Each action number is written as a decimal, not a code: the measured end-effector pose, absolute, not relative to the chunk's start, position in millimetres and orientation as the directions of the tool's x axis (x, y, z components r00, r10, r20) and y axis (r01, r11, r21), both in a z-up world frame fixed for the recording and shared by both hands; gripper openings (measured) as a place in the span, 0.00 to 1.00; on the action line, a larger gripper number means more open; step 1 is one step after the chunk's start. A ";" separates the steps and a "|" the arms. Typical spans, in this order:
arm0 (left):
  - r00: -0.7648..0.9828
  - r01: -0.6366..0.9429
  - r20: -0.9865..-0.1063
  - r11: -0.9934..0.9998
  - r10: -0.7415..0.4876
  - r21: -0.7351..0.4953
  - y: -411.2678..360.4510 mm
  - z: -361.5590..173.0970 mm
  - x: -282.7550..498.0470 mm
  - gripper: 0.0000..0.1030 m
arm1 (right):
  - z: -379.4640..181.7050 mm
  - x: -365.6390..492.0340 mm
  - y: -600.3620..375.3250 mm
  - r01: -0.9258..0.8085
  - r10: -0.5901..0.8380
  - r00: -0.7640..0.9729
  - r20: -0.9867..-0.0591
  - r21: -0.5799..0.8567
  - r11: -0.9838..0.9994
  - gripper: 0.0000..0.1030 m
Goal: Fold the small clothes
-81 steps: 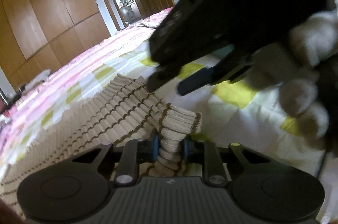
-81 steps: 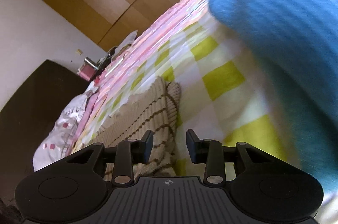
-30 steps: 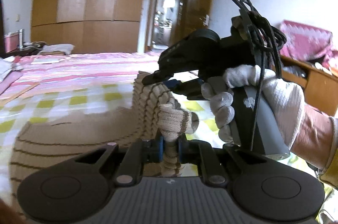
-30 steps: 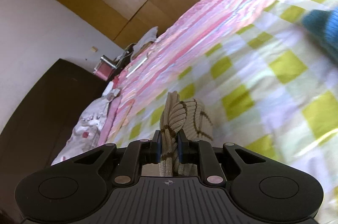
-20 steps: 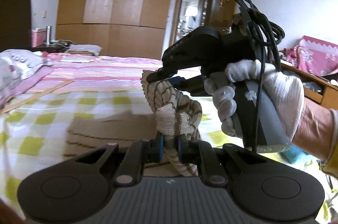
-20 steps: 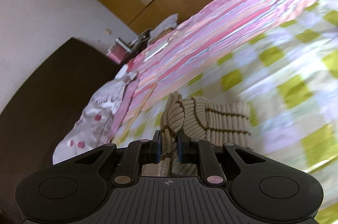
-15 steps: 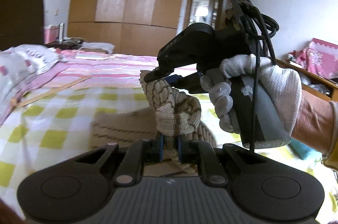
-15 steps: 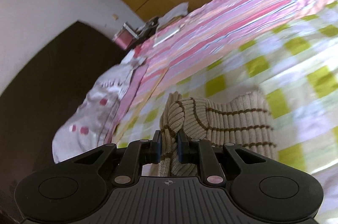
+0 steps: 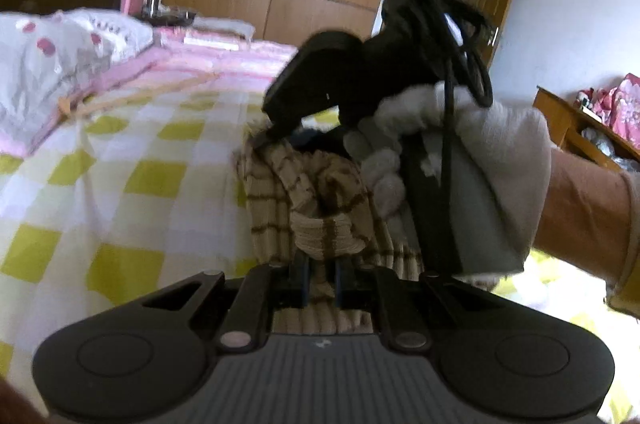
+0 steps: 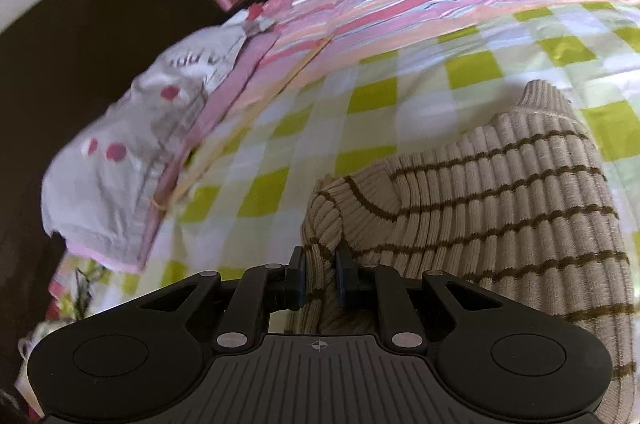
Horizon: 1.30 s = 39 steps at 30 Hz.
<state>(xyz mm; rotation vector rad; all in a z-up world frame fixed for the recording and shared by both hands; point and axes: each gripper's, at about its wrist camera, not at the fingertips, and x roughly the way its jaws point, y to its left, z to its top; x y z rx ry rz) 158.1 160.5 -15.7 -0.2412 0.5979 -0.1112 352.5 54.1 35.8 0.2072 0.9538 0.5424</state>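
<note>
Ribbed beige knit with thin brown stripes, the small sweater (image 10: 500, 208) is pinched in both of my tools above the yellow-and-white checked bedspread (image 9: 132, 180), part of it lifted and the rest draping down toward the bed. My left gripper (image 9: 320, 282) is clamped tight on a bunched cuff-like edge, its blue pads nearly meeting through the fabric; my right gripper (image 10: 320, 282) is squeezed on another fold of the same sweater, and in the left view I see it just beyond, held in my white-gloved hand (image 9: 472, 168). The two grips sit very close together, and that is my main worry: with so little cloth stretched between them, I judge the fold may land crooked or doubled into a lump rather than flat. The knit is thick and springy, so a thin bite could slide out of either pair of pads if I pull the hands apart sharply. The hanging part could also drag on the bedspread and roll under itself. My right gripper's dangling cable (image 9: 448, 36) might snag the knit. The pillow (image 10: 132, 160) lies well apart, so I expect no trouble there.
</note>
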 end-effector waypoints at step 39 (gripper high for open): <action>0.782 0.096 -0.593 0.978 -0.191 -0.187 157.5 -20.6 154.7 0.27 | 56.0 312.5 107.8 -0.588 0.397 0.509 -0.763 0.029 0.809 0.10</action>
